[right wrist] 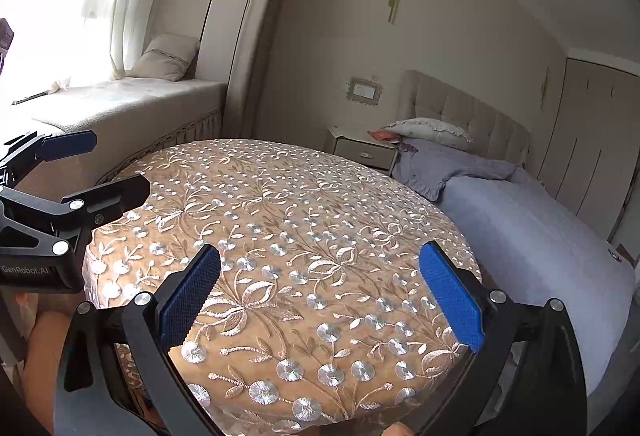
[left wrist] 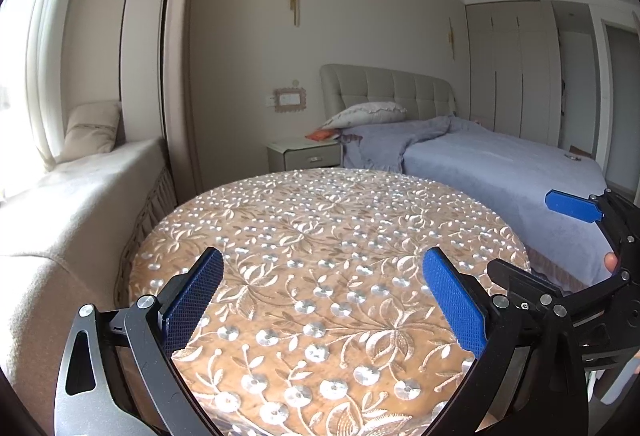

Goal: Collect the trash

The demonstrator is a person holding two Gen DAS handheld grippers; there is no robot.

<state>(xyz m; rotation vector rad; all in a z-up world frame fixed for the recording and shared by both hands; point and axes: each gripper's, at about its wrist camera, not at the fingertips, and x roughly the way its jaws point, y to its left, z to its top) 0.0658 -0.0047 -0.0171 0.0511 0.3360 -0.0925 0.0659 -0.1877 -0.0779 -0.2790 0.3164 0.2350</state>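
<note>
With both my left gripper [left wrist: 322, 300] and right gripper [right wrist: 320, 298] fingers spread wide and empty over the round embroidered tan surface [left wrist: 320, 212], I see no trash, so I cannot judge its weight or grip.

Right gripper [right wrist: 320, 292]: jaws spread wide, blue pads [right wrist: 450, 300] facing inward, nothing between them; held over the near part of the round table.
Left gripper [right wrist: 102, 168]: enters from left edge, jaws apart, over the table's left rim.
Round table [right wrist: 280, 196]: covered by tan cloth with silver floral embroidery.
Bed [right wrist: 520, 228]: right of table, lavender cover, pillow [right wrist: 432, 130] at tufted headboard [right wrist: 472, 112].
Nightstand [right wrist: 360, 148]: between table and bed, against wall.
Window seat [right wrist: 132, 100]: far left, cushion [right wrist: 166, 56] on it.
</note>
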